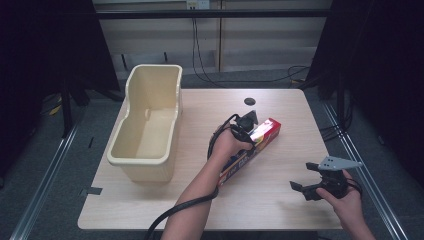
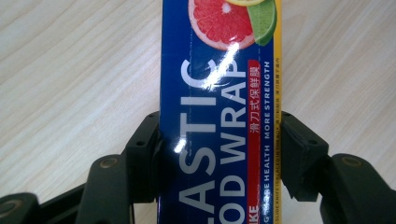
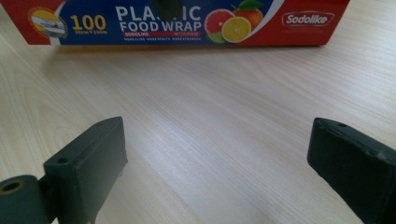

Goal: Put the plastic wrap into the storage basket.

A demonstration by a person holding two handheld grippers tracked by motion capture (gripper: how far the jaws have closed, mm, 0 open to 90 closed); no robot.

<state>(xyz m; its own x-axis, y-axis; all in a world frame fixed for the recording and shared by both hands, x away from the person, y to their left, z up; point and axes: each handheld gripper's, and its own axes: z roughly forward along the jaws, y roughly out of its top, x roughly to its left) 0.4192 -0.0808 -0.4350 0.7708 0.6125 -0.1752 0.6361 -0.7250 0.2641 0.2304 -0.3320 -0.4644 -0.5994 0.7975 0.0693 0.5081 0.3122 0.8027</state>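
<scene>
A long box of plastic food wrap [image 1: 260, 137], blue and red with citrus pictures, lies slantwise on the middle of the wooden table [image 1: 200, 200]. My left gripper [image 1: 248, 131] comes down over its middle and is shut on it. In the left gripper view both black pads press on the long sides of the food wrap box [image 2: 219, 93]. My right gripper [image 1: 300, 188] hovers near the table's front right, open with nothing between its jaws. The right gripper view looks across bare wood at the food wrap box [image 3: 187, 21], well clear of the right gripper [image 3: 217, 154].
A cream plastic tub [image 1: 147, 120] stands on the left part of the table, and I see nothing inside it. A dark round hole [image 1: 249, 101] sits in the tabletop behind the box. Cables trail from both grippers toward the near edge.
</scene>
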